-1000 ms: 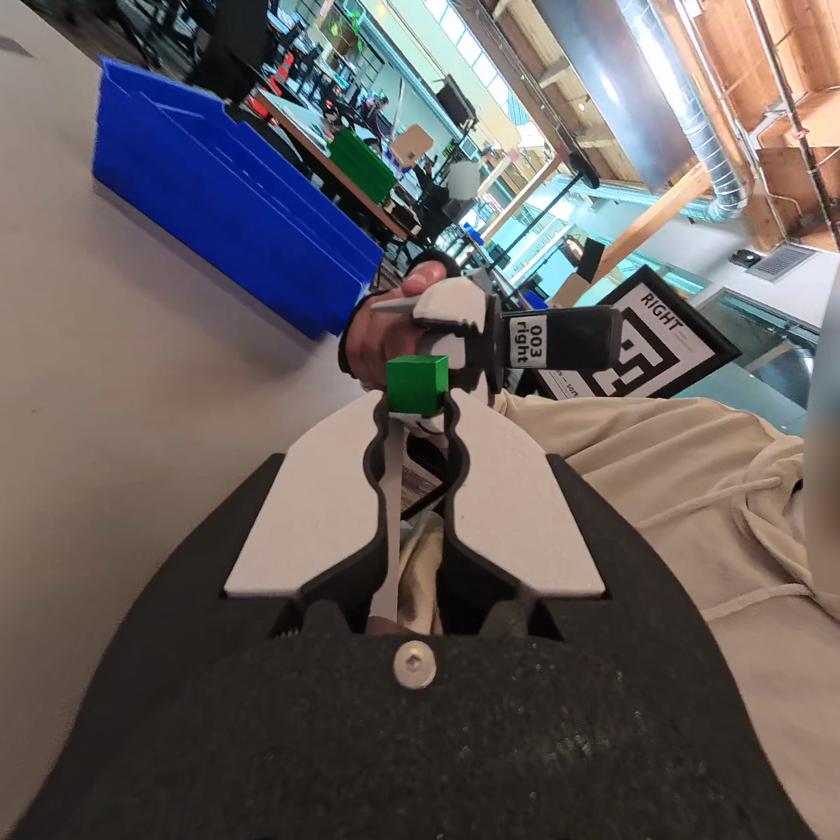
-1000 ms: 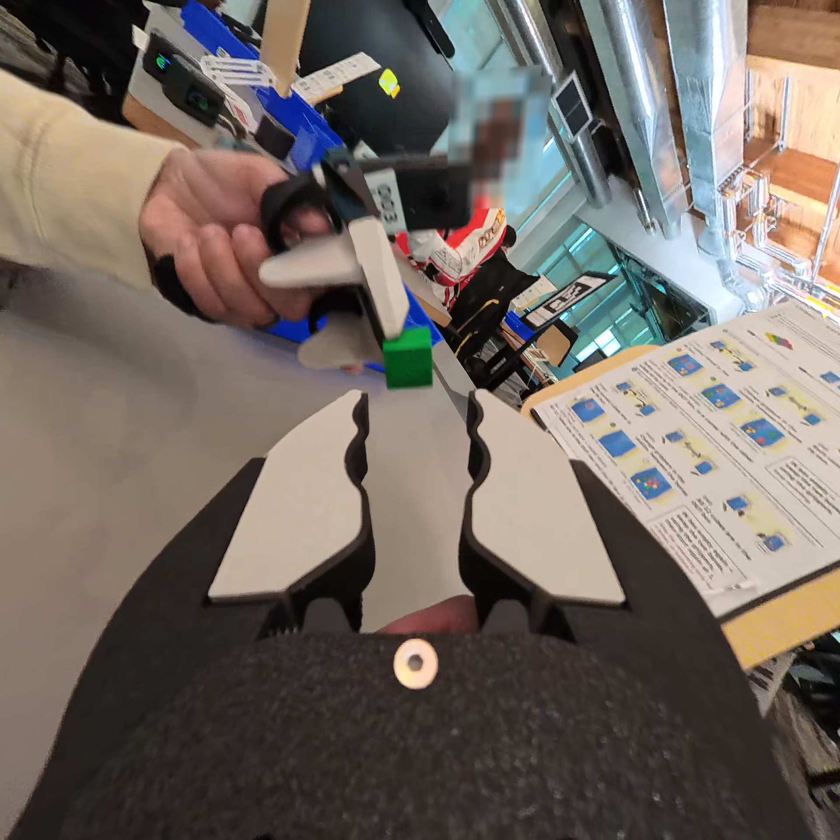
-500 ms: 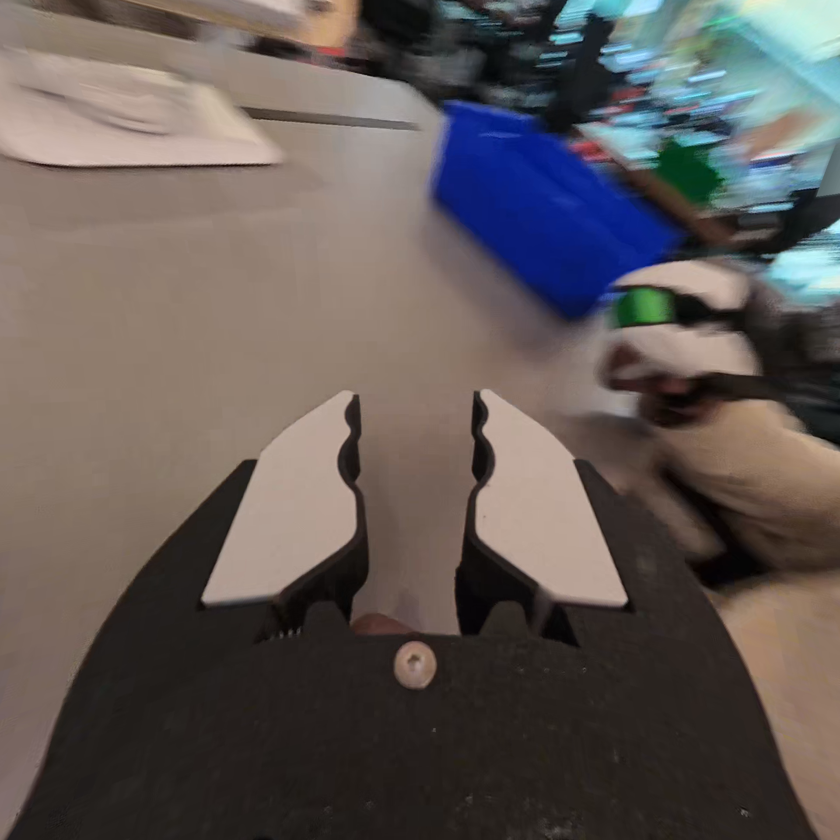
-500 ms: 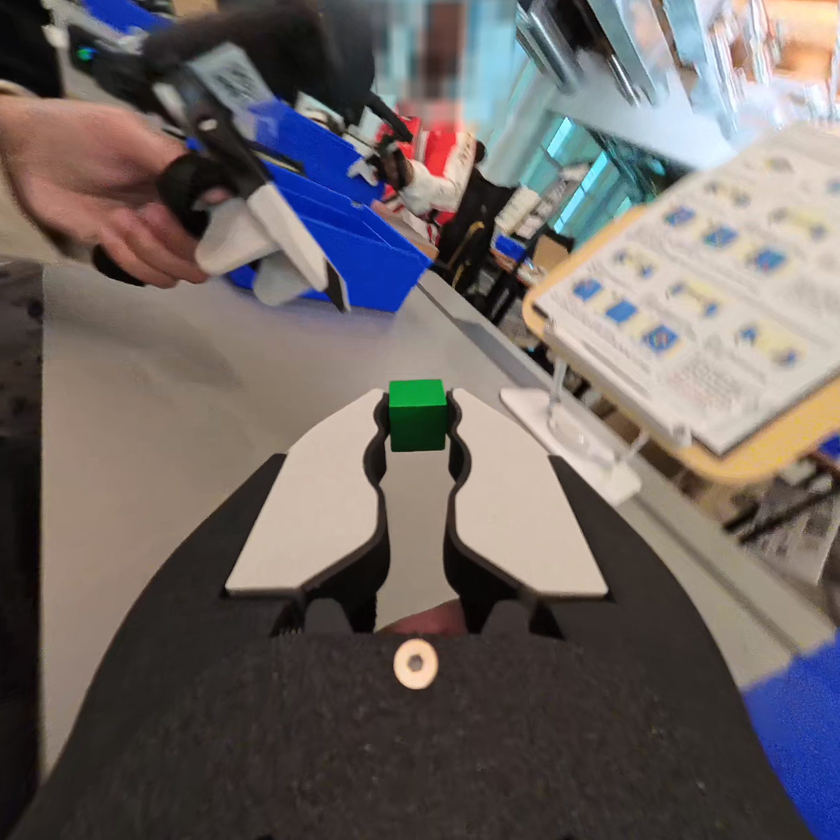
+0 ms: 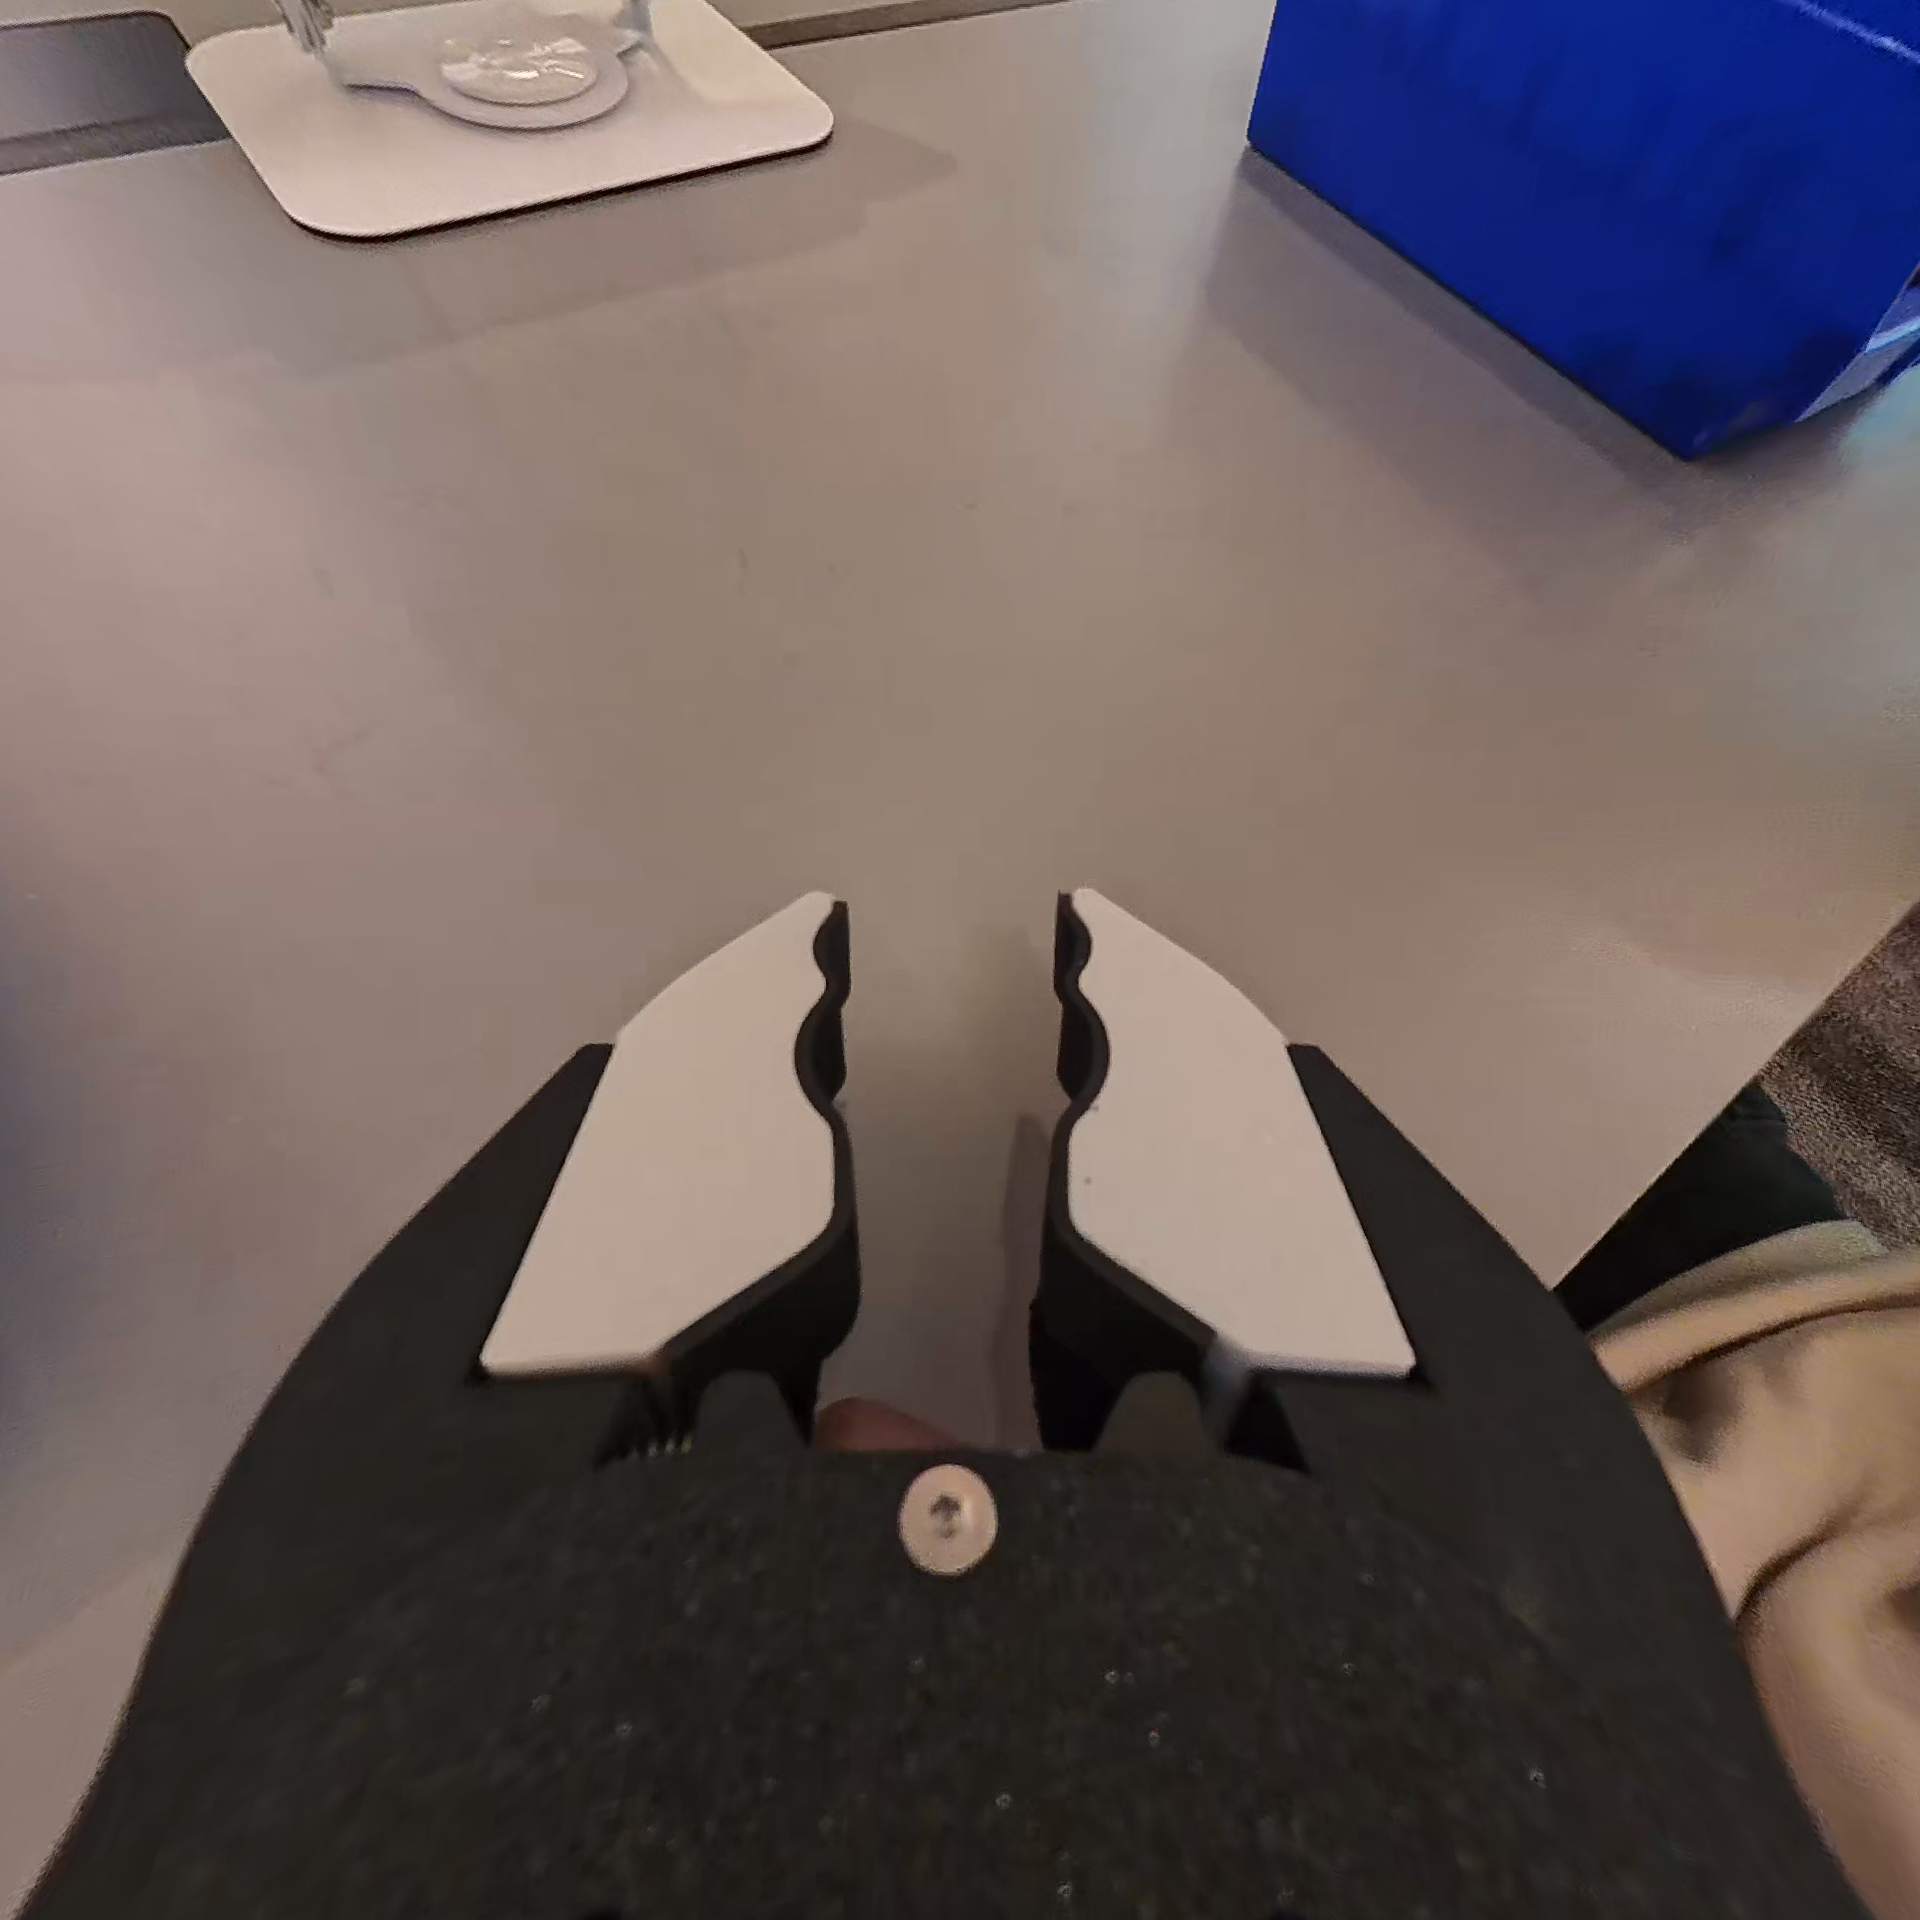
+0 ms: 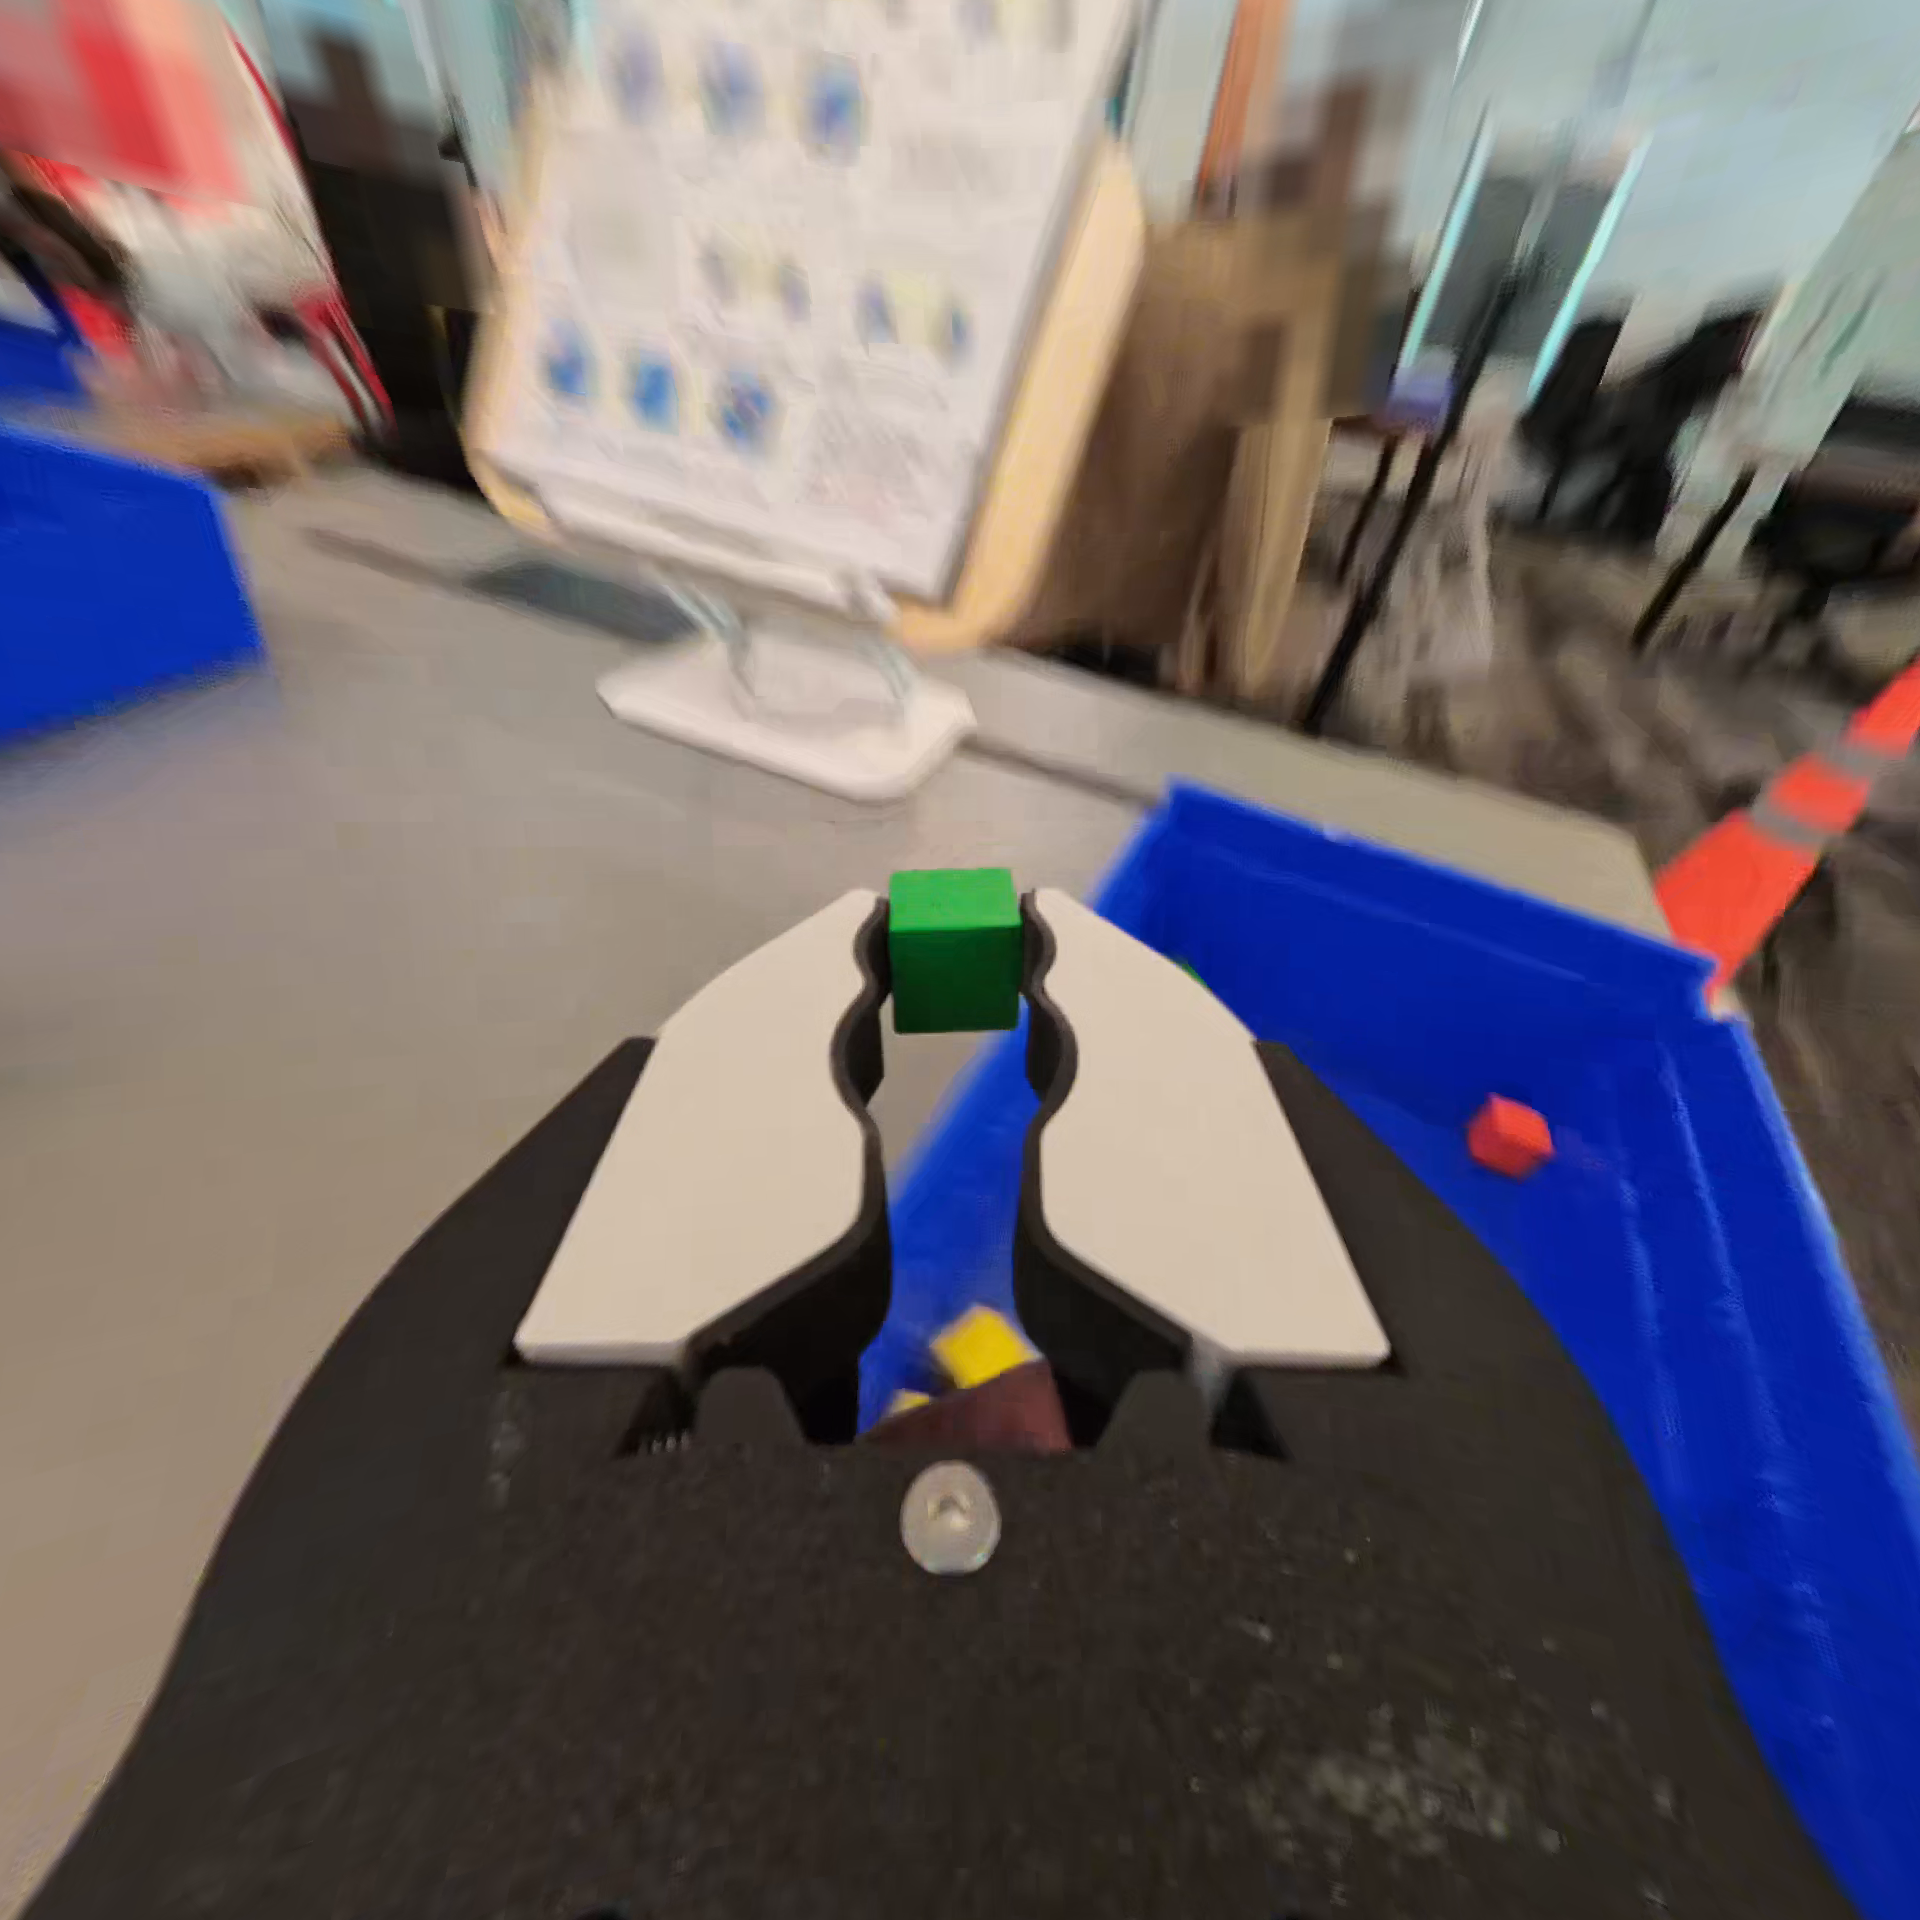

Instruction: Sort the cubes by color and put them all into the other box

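My right gripper [image 6: 954,914] is shut on a green cube [image 6: 953,951] at its fingertips, held above the near left edge of a blue box [image 6: 1714,1226]. A red cube [image 6: 1510,1135] lies inside that box near its far right wall, and a yellow cube [image 6: 977,1348] shows between my fingers lower down. My left gripper [image 5: 952,925] is open and empty above the grey table [image 5: 623,623]. A second blue box [image 5: 1590,197] stands at the far right in the left wrist view; it also shows at the left edge of the right wrist view [image 6: 104,582].
A white stand base [image 5: 499,104] sits at the table's far left in the left wrist view. In the right wrist view it [image 6: 790,717] carries a tilted board with a printed sheet [image 6: 790,291]. A cream sleeve [image 5: 1787,1455] is at the lower right. There is about 40 cm between the tips of the two grippers.
The green cube passed from my left gripper to my right one. The left gripper opened and swung away over the table. The right gripper carried the cube over to the blue box with cubes.
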A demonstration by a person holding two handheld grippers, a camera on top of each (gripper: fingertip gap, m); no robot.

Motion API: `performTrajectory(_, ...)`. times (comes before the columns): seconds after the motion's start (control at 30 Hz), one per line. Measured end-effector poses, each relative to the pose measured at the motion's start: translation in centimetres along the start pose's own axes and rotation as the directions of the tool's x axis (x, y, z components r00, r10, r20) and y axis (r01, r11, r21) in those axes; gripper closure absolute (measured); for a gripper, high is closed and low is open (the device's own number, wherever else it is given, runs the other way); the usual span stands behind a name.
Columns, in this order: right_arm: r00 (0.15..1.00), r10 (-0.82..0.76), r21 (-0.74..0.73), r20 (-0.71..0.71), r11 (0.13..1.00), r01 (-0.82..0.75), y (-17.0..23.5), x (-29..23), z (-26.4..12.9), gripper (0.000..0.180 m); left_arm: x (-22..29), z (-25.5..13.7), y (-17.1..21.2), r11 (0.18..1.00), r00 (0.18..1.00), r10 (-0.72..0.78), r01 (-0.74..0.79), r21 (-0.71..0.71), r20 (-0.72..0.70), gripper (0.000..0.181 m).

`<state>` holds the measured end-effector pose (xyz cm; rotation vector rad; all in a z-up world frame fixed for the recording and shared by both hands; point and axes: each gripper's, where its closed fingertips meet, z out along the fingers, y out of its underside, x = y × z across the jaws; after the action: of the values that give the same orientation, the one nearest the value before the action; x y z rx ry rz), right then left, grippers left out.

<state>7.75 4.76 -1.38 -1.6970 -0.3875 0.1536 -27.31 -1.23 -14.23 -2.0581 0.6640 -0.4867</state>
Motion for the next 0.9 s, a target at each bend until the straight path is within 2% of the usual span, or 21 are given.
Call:
performTrajectory(0.07,0.999,0.014,-0.257,-0.037,0.966,-0.023,3.5,6.2,4.7,0.157,0.0,0.0,0.1,1.000,1.000,0.006,-0.006,-0.008,0.003,0.144)
performTrajectory(0.13,0.993,0.114,-0.468,-0.017,0.877,-0.109,7.5,9.6,9.3,0.156,0.2,-0.1,-0.2,1.000,1.000,0.014,-0.014,-0.005,0.001,0.144)
performTrajectory(0.2,0.979,0.187,-0.599,-0.079,0.776,-0.196,11.0,12.1,12.8,0.156,0.4,-0.3,-0.3,0.999,0.999,0.032,-0.032,-0.004,0.004,0.144)
performTrajectory(0.3,0.959,0.250,-0.687,-0.132,0.675,-0.270,14.3,13.2,15.9,0.156,0.2,-0.5,-0.1,0.998,0.998,0.062,-0.061,-0.013,0.032,0.144)
performTrajectory(0.47,0.893,0.418,-0.674,-0.169,0.612,-0.414,15.2,12.4,18.2,0.156,0.1,-0.9,0.5,0.998,0.998,0.063,-0.063,-0.021,0.025,0.143)
performTrajectory(0.57,0.832,0.533,-0.667,-0.154,0.565,-0.486,15.5,11.4,18.4,0.156,0.1,-1.0,0.6,0.998,0.998,0.064,-0.064,-0.022,0.022,0.142)
performTrajectory(0.67,0.783,0.608,-0.633,-0.127,0.558,-0.536,14.4,11.1,18.0,0.150,0.1,-1.0,0.3,0.998,0.998,0.069,-0.068,-0.013,0.016,0.142)
performTrajectory(0.77,0.777,0.627,-0.546,-0.045,0.636,-0.545,10.2,10.8,15.7,0.150,-0.3,-1.1,0.1,0.998,0.997,0.069,-0.069,-0.002,0.033,0.142)
performTrajectory(0.83,0.821,0.570,-0.396,0.034,0.762,-0.513,5.4,9.5,12.4,0.149,-0.8,-1.2,-0.1,0.998,0.997,0.063,-0.063,0.004,0.052,0.142)
performTrajectory(0.9,0.871,0.477,-0.228,0.115,0.866,-0.444,1.5,5.7,8.0,0.148,-1.7,-1.3,-0.3,0.999,0.995,0.049,-0.050,0.016,0.090,0.142)
